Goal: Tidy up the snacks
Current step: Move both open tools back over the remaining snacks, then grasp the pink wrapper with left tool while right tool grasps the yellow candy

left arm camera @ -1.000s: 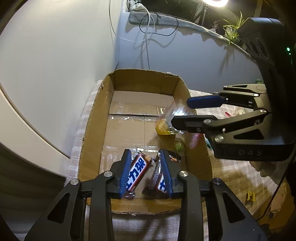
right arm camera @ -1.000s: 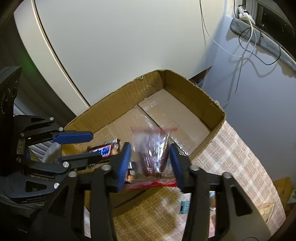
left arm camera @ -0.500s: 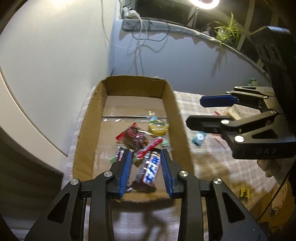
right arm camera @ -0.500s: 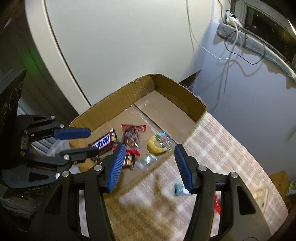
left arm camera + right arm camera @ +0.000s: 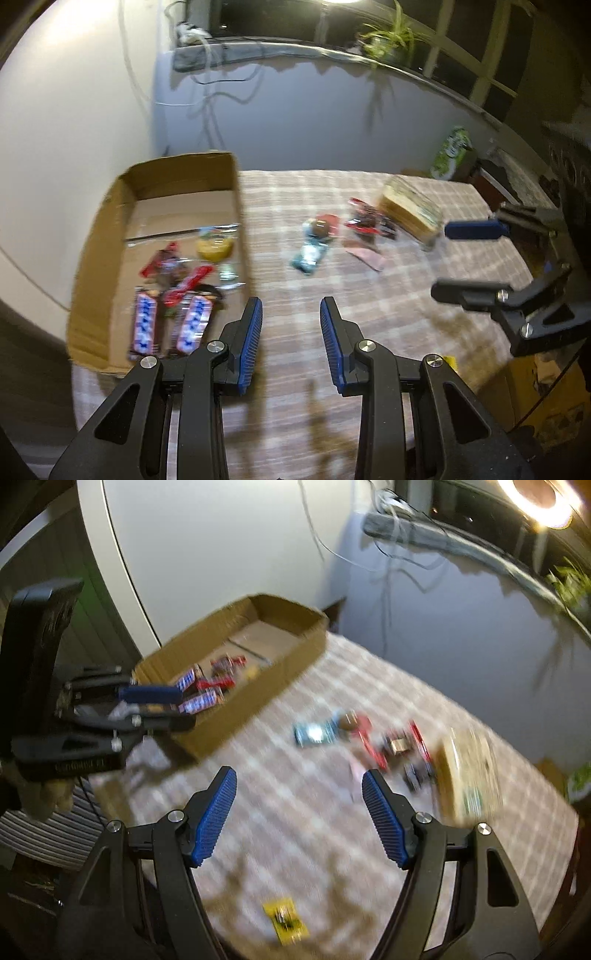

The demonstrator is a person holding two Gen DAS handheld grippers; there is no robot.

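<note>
A cardboard box (image 5: 99, 236) (image 5: 291, 657) stands at the table's left. It holds two Snickers bars (image 5: 194, 325), red-wrapped snacks (image 5: 162, 262) and a yellow candy (image 5: 216, 249). On the checked cloth lie a teal packet (image 5: 309, 254) (image 5: 316, 733), red wrappers (image 5: 365, 221) (image 5: 369, 738) and a tan packet (image 5: 410, 214) (image 5: 469, 775). My left gripper (image 5: 291, 314) is open and empty, to the right of the box. My right gripper (image 5: 299, 786) is open and empty over the cloth; it also shows in the left wrist view (image 5: 469, 258).
A small yellow packet (image 5: 285, 919) lies near the table's front edge. A green bag (image 5: 450, 151) stands at the far right past the table. Cables hang down the wall behind the box. Both views are motion-blurred.
Both grippers have let go of their snacks into the box and have swung right, away from it, over the cloth. Both now stand open.
</note>
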